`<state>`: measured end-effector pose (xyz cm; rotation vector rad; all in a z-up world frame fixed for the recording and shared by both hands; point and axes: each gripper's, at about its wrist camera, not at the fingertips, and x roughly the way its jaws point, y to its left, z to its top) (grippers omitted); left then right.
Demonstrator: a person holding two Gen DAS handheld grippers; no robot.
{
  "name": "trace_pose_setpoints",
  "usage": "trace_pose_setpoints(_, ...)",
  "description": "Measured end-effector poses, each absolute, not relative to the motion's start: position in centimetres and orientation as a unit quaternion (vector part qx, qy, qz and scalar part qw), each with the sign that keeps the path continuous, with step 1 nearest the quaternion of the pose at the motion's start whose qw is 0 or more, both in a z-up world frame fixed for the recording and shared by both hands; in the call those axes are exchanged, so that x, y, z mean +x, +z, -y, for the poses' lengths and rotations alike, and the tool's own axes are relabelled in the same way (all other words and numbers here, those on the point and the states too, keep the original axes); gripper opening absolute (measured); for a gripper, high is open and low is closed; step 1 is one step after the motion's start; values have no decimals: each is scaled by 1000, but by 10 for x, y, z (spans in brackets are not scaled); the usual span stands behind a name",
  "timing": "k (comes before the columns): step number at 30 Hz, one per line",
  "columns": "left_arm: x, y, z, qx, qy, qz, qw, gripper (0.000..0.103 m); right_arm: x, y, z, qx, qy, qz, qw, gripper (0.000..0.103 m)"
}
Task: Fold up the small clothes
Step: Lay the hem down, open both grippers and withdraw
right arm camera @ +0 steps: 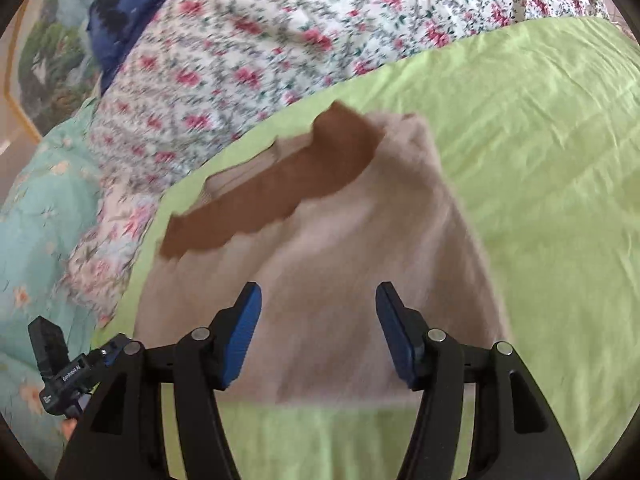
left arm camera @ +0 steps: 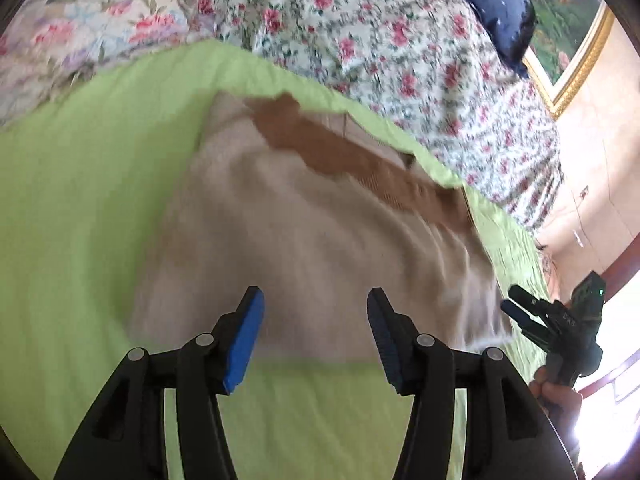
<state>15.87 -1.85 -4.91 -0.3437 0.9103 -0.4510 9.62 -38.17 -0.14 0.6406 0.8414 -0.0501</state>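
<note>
A small beige garment (left arm camera: 304,240) with a brown band (left arm camera: 340,148) along its far edge lies flat on a light green sheet (left arm camera: 80,200). My left gripper (left arm camera: 316,320) is open and empty, just above the garment's near edge. My right gripper (right arm camera: 318,320) is open and empty over the near part of the same garment (right arm camera: 340,272), whose brown band (right arm camera: 280,184) lies at its far side. The right gripper also shows in the left wrist view (left arm camera: 516,308), beside the garment's right edge. The frames are motion-blurred.
A floral quilt (left arm camera: 400,40) is piled behind the green sheet (right arm camera: 560,160). A dark blue pillow (left arm camera: 492,4) and a framed picture (left arm camera: 568,40) lie beyond it. A teal floral cover (right arm camera: 40,220) lies left in the right wrist view.
</note>
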Motion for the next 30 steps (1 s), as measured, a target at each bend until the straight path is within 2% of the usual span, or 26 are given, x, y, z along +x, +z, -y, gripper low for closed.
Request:
trace_pose_setpoints(3, 132, -57, 18, -172, -216, -445, 852, 62, 79, -2, 365, 307, -10, -407, 860, 63)
trace_pose_setpoints(10, 102, -74, 15, -191, -215, -470, 835, 63, 47, -9, 343, 306, 0, -427, 851, 64)
trace_pose_setpoints(14, 95, -77, 17, -192, -209, -468, 837, 70, 33, -12, 336, 307, 1, -435, 846, 65)
trace_pose_setpoints(20, 110, -86, 12, -237, -203, -468, 827, 74, 25, -12, 331, 302, 4, -442, 845, 66)
trace_pose_setpoints(22, 121, -89, 11, -256, -199, -465, 824, 80, 25, -12, 331, 303, 4, -441, 845, 66)
trace_pose_setpoints(30, 172, -93, 5, -302, -168, -444, 827, 81, 31, -8, 335, 305, 12, -436, 847, 66)
